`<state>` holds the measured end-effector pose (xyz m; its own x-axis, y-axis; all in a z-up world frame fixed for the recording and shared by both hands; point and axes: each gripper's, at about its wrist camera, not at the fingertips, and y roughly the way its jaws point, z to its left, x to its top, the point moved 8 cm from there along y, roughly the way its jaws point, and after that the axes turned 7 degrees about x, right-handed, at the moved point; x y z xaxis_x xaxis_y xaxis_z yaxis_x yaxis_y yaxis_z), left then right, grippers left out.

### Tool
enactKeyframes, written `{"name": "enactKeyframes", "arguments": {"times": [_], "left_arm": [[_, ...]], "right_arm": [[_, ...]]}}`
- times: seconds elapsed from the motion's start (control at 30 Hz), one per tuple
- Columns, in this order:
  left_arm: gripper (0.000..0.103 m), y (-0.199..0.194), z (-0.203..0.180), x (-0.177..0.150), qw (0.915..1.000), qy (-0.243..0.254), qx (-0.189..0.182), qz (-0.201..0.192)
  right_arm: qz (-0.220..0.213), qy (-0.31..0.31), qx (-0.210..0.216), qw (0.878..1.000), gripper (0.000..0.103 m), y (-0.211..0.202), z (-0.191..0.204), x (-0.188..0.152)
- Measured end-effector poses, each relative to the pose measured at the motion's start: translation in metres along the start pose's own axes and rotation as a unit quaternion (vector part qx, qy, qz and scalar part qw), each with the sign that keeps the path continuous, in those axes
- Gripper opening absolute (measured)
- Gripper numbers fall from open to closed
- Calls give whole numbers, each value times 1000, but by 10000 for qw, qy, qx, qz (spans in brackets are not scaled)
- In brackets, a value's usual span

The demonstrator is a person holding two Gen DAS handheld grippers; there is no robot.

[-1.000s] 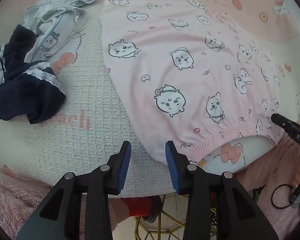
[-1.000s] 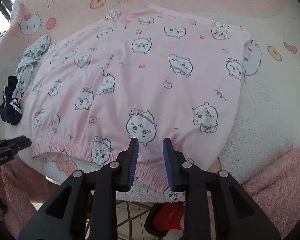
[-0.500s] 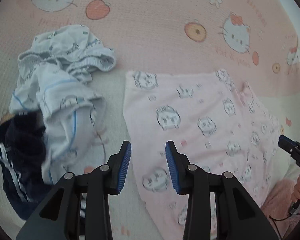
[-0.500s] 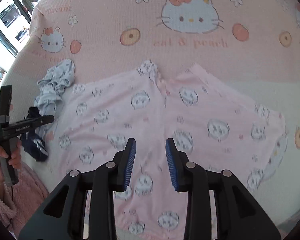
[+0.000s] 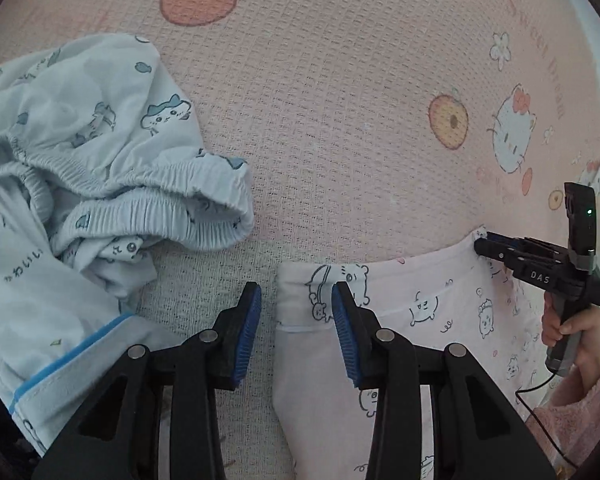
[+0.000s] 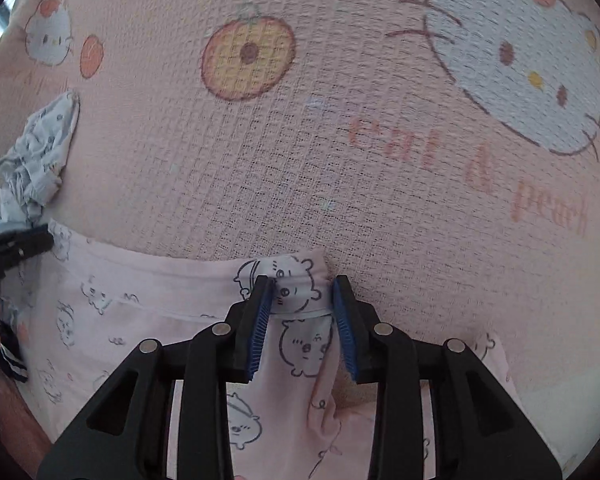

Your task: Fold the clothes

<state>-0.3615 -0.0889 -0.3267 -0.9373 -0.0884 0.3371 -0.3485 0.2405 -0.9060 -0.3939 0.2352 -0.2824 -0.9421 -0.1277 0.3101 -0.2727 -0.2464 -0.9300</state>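
— Pink shorts [image 5: 440, 320] lie flat on the pink cartoon-cat blanket [image 5: 340, 100]; where are your grippers?

— Your left gripper [image 5: 296, 300] points steeply down at one hem corner. Its jaws have just been closing, with that corner between them, unpinched.

— And the right?

— Your right gripper [image 6: 302, 300] straddles the other hem corner, partly open, pads seemingly not pressing. Only your left view shows your right hand [image 5: 572, 332] and the light-blue garment [image 5: 80, 184] clearly.

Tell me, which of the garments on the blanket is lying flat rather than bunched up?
The pink shorts with the cartoon animal print lie spread flat. The pale blue garment beside them is crumpled in a heap.
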Motion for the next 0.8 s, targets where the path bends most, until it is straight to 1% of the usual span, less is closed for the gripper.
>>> {"name": "enactKeyframes", "arguments": {"times": [0.03,0.07,0.1,0.2,0.23,0.27,0.3,0.33,0.37,0.4,0.43,0.47,0.5,0.53,0.57,0.6,0.63,0.67,0.73,0.8], "left_arm": [[5,-1,0,0,10000,39,44,-3],[5,-2,-1,2,9999,80,70,-66],[5,-6,-5,6,9996,155,80,-207],[4,-18,-7,21,9973,298,285,-608],[4,-19,-5,25,9964,324,380,-690],[5,-11,-2,24,9966,336,455,-598],[8,-2,0,22,9969,344,525,-467],[8,10,3,19,9964,380,707,-275],[8,11,3,19,9955,453,750,-357],[12,8,2,20,9946,483,870,-301],[20,5,2,21,9934,502,1016,-201],[23,-4,-1,22,9908,607,1169,-320],[26,-15,-4,24,9873,731,1323,-488],[33,-26,-9,24,9829,885,1472,-660],[36,-36,-15,19,9793,1041,1566,-754],[39,-39,-26,9,9802,1200,1426,-668],[39,-41,-38,-2,9815,1359,1235,-546],[39,-44,-50,-13,9820,1517,1043,-424],[39,-40,-80,-43,9827,1727,639,-187],[39,-37,-108,-82,9820,1854,354,94]], "right_arm": [[-43,-149,4,9999,24,0,3,0],[-73,-197,132,9997,8,-3,6,1],[-119,-238,238,9994,8,-6,9,1],[-541,-240,166,9981,8,-21,10,9],[-611,-169,170,9978,8,-22,8,11],[-602,-83,179,9980,8,-17,5,12],[-499,24,165,9986,8,-9,2,11],[-370,137,147,9991,9,2,-1,8],[-488,179,163,9985,10,2,-1,10],[-450,223,165,9986,10,2,-1,11],[-418,323,194,9984,12,0,-1,12],[-495,439,248,9975,15,-6,-2,14],[-593,546,296,9963,15,-13,-2,15],[-812,601,300,9944,15,-25,-2,16],[-984,672,285,9925,16,-38,1,11],[-1156,743,271,9901,19,-51,4,6],[-1327,813,256,9875,25,-64,7,1],[-1461,872,251,9851,28,-75,11,-5],[-1272,842,359,9876,28,-81,33,-33],[-1092,794,315,9903,28,-88,56,-72]]}}
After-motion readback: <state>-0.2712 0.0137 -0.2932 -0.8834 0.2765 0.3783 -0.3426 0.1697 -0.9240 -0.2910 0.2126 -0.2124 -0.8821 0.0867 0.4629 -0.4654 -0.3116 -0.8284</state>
